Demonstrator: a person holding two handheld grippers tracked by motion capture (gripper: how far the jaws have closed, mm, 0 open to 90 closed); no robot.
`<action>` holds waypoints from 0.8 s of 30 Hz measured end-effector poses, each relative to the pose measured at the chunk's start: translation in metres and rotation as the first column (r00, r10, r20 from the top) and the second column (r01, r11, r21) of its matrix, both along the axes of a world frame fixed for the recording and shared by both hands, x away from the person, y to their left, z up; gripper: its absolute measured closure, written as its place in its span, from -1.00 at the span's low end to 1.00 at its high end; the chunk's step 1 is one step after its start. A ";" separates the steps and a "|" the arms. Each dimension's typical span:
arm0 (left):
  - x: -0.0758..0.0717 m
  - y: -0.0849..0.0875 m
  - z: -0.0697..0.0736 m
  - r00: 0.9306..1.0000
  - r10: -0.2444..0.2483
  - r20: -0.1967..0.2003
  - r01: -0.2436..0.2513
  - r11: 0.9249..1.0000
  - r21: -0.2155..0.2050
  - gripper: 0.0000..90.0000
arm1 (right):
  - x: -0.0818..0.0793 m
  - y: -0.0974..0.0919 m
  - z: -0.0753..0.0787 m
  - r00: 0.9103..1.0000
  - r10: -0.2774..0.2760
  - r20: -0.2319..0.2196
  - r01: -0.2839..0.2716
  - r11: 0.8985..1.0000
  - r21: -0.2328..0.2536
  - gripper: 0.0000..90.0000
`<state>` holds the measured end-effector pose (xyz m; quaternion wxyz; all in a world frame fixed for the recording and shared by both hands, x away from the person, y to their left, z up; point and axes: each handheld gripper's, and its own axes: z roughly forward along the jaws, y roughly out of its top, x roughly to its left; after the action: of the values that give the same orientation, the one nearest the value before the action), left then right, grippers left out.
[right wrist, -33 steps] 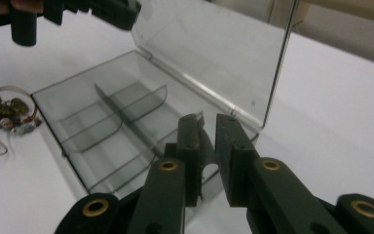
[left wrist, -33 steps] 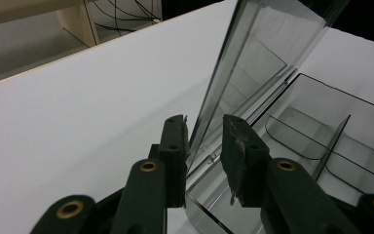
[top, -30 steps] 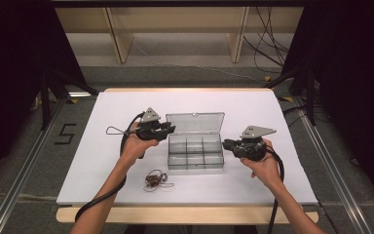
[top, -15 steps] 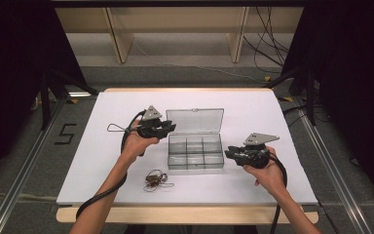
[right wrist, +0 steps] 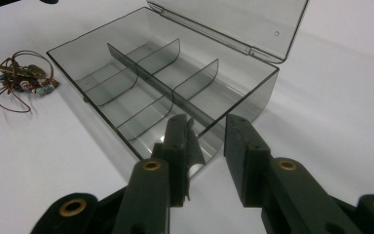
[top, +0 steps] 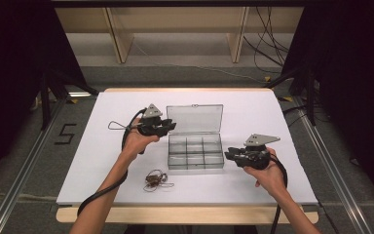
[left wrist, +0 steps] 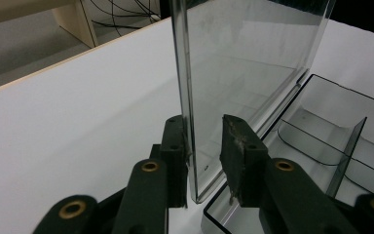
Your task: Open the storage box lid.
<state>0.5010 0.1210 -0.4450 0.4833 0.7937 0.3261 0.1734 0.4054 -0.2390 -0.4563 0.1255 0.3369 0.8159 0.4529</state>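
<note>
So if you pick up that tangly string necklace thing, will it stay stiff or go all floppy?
Probably floppy: the necklace lies in a loose tangle of thin cord with small beads, so it would likely dangle and change shape. It looks light. Its loops could snag on a gripper, and the tangle may tighten when lifted.

Box (top: 195, 151) w/ lid (top: 195, 118): clear, smoky grey, dark edges. Table (top: 102, 161): plain white top, light wood rim. Both grippers (top: 167, 126) (top: 230, 155): black, w/ gold rings & grey plate on top. String bundle (top: 154, 179): brown, w/ small blue-green and red beads. Floor: grey. No patterns.
</note>
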 end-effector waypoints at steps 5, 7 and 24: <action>0.003 0.000 0.000 1.000 -0.008 -0.007 0.008 1.000 0.001 0.57 | 0.000 0.000 0.000 1.000 0.000 -0.008 0.000 1.000 -0.001 0.60; 0.004 0.000 0.000 1.000 -0.004 -0.003 0.004 1.000 0.005 0.57 | -0.001 0.000 0.000 1.000 -0.003 -0.008 0.003 1.000 0.000 0.60; 0.011 -0.002 -0.001 0.999 0.016 -0.031 -0.016 1.000 0.001 0.52 | 0.001 0.001 -0.003 1.000 0.013 -0.001 -0.013 1.000 -0.005 0.53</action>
<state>0.5118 0.1188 -0.4455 0.4765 0.7939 0.3397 0.1650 0.4065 -0.2377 -0.4594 0.1228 0.3314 0.8193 0.4515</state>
